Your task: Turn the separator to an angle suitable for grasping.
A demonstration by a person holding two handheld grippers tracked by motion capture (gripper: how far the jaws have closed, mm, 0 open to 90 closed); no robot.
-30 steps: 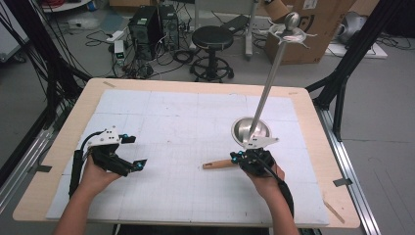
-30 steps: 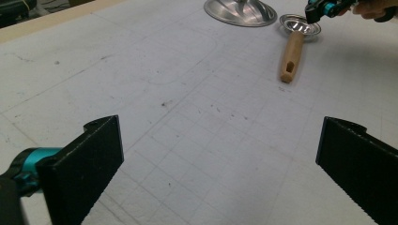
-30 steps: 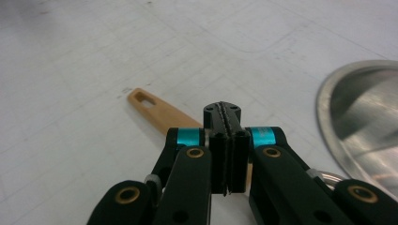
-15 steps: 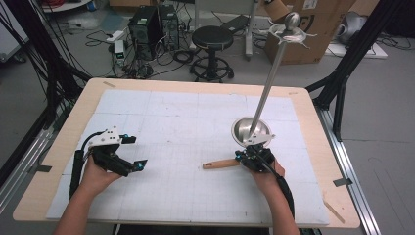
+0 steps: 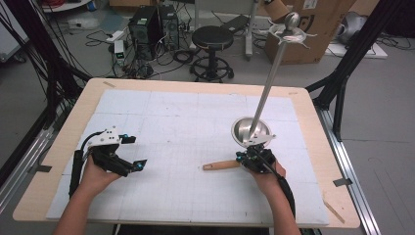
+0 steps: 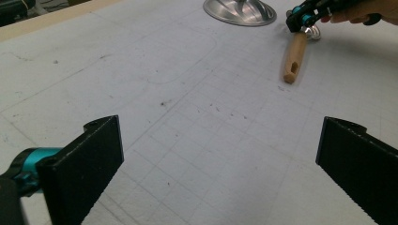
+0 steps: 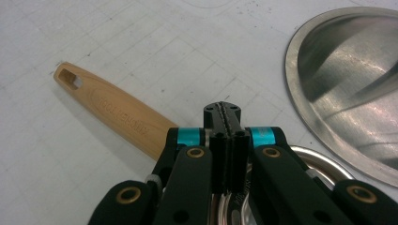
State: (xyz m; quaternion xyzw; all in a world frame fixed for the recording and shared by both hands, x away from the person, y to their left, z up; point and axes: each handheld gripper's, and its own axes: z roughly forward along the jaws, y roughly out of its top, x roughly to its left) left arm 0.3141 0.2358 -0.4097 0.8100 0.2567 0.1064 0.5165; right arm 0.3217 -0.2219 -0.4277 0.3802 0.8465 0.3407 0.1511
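The high view looks forward and down over the whole table [image 5: 195,88] from above the person's side. The left gripper view sits low, facing across the mat toward the wooden handle [image 6: 294,57] and steel bowl [image 6: 239,10]. The right gripper view looks closely down on that same handle and bowl.

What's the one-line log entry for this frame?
left hand-held gripper: open, empty | right hand-held gripper: shut over wooden-handled utensil | steel bowl: beside it
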